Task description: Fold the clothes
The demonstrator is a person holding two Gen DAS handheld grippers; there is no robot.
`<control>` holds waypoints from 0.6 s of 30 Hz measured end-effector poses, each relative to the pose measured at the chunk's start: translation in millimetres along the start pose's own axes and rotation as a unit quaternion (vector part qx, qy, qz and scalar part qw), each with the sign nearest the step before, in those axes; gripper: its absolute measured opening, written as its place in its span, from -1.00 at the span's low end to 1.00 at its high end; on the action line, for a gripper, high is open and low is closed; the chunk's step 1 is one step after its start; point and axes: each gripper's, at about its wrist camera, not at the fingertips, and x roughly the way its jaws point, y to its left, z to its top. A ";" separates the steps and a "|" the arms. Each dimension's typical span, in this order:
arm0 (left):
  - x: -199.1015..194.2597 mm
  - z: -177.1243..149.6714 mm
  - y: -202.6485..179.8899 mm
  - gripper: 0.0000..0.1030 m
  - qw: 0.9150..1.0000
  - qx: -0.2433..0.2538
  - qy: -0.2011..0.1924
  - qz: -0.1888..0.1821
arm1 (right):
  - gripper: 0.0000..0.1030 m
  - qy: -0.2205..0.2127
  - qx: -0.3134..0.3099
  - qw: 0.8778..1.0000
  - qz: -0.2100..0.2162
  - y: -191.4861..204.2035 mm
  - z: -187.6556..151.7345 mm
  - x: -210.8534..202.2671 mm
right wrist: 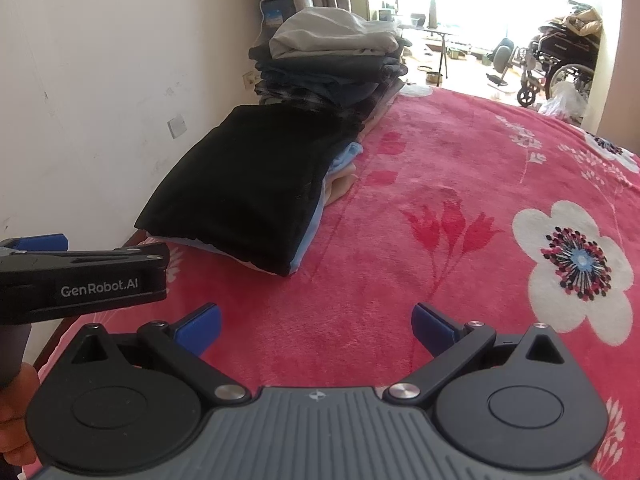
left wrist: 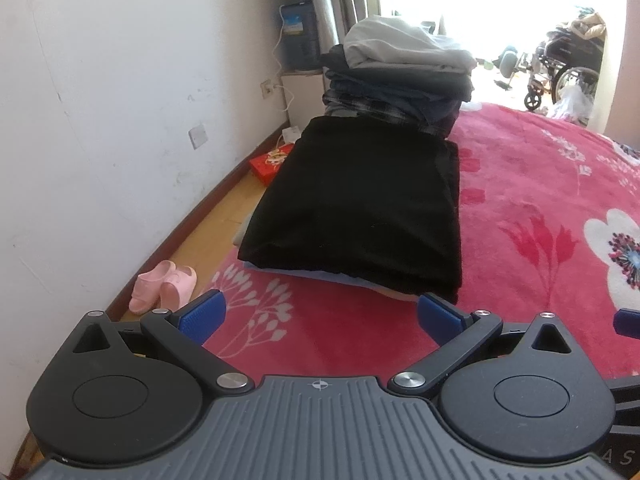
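Note:
A folded black garment tops a low pile with light blue and peach layers, lying on the red floral blanket near the bed's left edge. Behind it rises a taller stack of folded dark clothes capped by a grey garment. My left gripper is open and empty just in front of the black pile. My right gripper is open and empty over bare blanket, to the right of the pile. The left gripper's body shows at the right wrist view's left edge.
A white wall runs along the left. Pink slippers and a red box lie on the wooden floor strip beside the bed. A wheelchair stands in the bright doorway beyond. A hand holds the left gripper.

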 end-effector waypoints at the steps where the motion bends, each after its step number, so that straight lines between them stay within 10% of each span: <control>1: -0.1 -0.3 0.2 1.00 1.000 -0.001 0.001 0.000 | 1.00 0.000 0.000 1.000 0.000 0.0 0.1 0.1; 18: 3.5 -3.8 2.0 1.00 1.000 -0.001 0.011 0.001 | 1.00 0.004 -0.003 1.000 0.004 2.5 0.6 2.3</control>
